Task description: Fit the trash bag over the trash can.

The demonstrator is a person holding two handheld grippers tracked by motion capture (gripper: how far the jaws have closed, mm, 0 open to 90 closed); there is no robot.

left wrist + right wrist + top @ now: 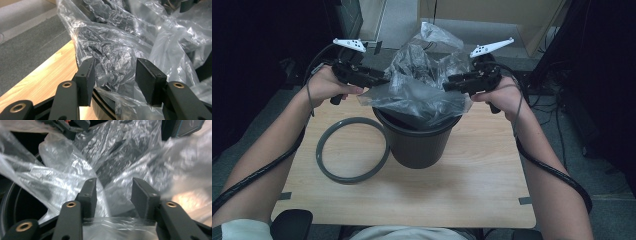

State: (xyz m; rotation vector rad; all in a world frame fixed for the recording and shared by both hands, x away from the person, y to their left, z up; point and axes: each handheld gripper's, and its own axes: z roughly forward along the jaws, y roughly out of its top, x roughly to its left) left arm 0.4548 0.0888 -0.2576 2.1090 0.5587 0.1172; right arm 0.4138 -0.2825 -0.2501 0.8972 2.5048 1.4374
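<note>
Plastic bag [424, 80], clear and crumpled, billows out of the dark bin [417, 142] that we see standing on the wooden table [472, 185], near the table's twelve o'clock edge in the high view. The bag's lower part sits inside the bin and its loose top spills over the rim and rises above it.

We hold the left gripper [379, 80] at the bag's nine o'clock side and the right gripper [449, 86] at its three o'clock side, both raised just above the rim. In the left gripper view, our left gripper [113, 81] has its jaws spread wide apart, with wrinkled film [117, 55] lying between and beyond them; we can't tell whether the pads touch the film. In the right gripper view, the right gripper [112, 195] likewise stands parted, a sheet of the bag [75, 167] draped across the gap near the jaw roots, and the bin's dark inside [20, 202] shows at eight o'clock.

At the bin's nine o'clock, just beside it on the table, lies a grey ring [324, 165], flat on the wood. We see our left hand [324, 85] and right hand [504, 97] wrapped round the gripper handles, cables trailing back along both forearms.
</note>
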